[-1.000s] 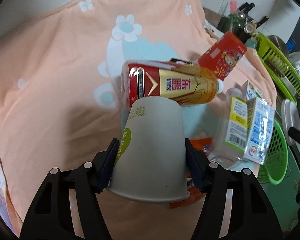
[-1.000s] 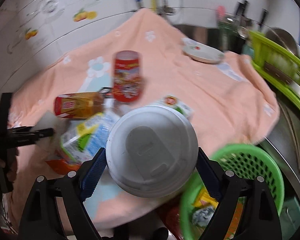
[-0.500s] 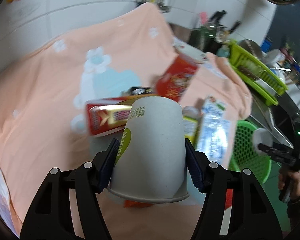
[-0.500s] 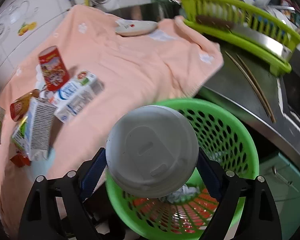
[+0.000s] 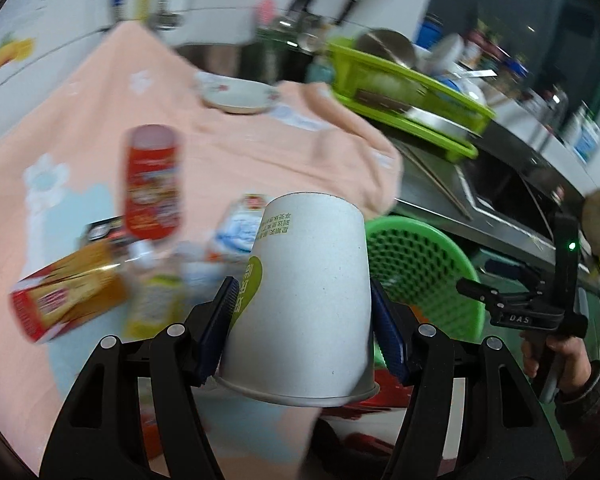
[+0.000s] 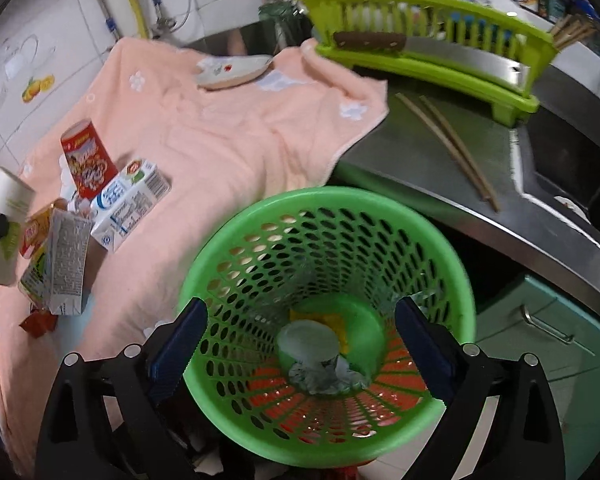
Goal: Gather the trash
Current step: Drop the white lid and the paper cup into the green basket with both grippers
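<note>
Our left gripper [image 5: 300, 320] squeezes the paper cup [image 5: 304, 300], held upside down. The green basket [image 5: 420, 268] sits just to the right of the cup, so we must carry it that way. Our right gripper [image 6: 300, 344] hangs over the basket, jaws just opened wide, nothing between them.

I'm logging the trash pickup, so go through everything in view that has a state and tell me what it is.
Left gripper: shut on the paper cup, held upside down.
Right gripper: open, jaws just widened, nothing between them.
Green basket: upright, partly filled.
White lid: lying inside the basket.
Red can: upright on the cloth.
Milk carton: lying on its side.
Plate: looks empty.
</note>
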Demonstrator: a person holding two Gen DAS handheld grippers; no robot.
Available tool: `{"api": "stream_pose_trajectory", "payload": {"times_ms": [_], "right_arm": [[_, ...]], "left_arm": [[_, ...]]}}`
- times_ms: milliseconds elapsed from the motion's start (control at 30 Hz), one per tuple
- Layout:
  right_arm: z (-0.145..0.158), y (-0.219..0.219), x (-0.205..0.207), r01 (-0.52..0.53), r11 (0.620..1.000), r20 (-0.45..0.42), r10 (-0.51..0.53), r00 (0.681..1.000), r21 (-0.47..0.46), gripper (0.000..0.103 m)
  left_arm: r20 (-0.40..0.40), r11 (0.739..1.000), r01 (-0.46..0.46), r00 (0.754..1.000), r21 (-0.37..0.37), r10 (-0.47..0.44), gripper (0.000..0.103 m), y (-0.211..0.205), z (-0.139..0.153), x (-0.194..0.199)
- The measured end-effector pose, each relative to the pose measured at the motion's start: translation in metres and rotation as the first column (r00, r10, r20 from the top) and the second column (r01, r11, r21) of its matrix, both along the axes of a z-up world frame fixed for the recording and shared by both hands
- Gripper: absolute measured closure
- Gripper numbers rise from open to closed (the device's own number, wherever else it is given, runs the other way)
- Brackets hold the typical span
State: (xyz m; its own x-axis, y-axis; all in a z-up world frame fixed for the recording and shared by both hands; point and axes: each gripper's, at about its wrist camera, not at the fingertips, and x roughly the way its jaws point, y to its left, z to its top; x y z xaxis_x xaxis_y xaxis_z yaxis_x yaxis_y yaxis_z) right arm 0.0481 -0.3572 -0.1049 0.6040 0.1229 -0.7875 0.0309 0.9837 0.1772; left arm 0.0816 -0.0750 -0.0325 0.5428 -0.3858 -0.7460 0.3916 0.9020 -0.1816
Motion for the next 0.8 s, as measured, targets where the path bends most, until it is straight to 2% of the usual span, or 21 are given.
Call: {"api": "stream_pose_trajectory", "payload": {"times_ms": [133,300,467,633,667,700,800], "right_arm": [[0.010,-0.018,-0.015,0.046,0.999,0.032,-0.046,0.998,0.003,0.012],[0.016,-0.043,-0.037,0.108,0.994,0.051,-0.109,0.993,0.013,0.012],[0.012,-0.059,-0.052,0.148,0.989,0.043,-0.148,0.988,0.010,0.012],[0.010,-0.068,-0.063,0.166,0.986,0.040,-0.166,0.985,0.018,0.012],[0.009,-0.070,-0.064,0.167,0.986,0.038,-0.167,0.985,0.019,0.012],[0.008,-0.070,-0.064,0.167,0.986,0.037,-0.168,0.985,0.021,0.012],[0.007,-0.068,-0.064,0.160,0.987,0.036,-0.161,0.986,0.024,0.012]], "left_arm": [[-0.050,0.997,0.080,0.996,0.010,-0.079,0.040,-0.044,-0.021,0.008],[-0.117,0.981,0.189,0.976,0.033,-0.184,0.039,-0.103,-0.054,0.012],[-0.189,0.968,0.244,0.955,0.056,-0.230,0.039,-0.144,-0.084,0.016],[-0.241,0.965,0.258,0.940,0.039,-0.242,0.037,-0.164,-0.101,0.021],[-0.249,0.965,0.260,0.937,0.032,-0.244,0.035,-0.167,-0.103,0.022],[-0.255,0.966,0.257,0.936,0.029,-0.241,0.027,-0.169,-0.104,0.021],[-0.248,0.967,0.254,0.938,0.008,-0.244,0.025,-0.169,-0.102,0.021]]}}
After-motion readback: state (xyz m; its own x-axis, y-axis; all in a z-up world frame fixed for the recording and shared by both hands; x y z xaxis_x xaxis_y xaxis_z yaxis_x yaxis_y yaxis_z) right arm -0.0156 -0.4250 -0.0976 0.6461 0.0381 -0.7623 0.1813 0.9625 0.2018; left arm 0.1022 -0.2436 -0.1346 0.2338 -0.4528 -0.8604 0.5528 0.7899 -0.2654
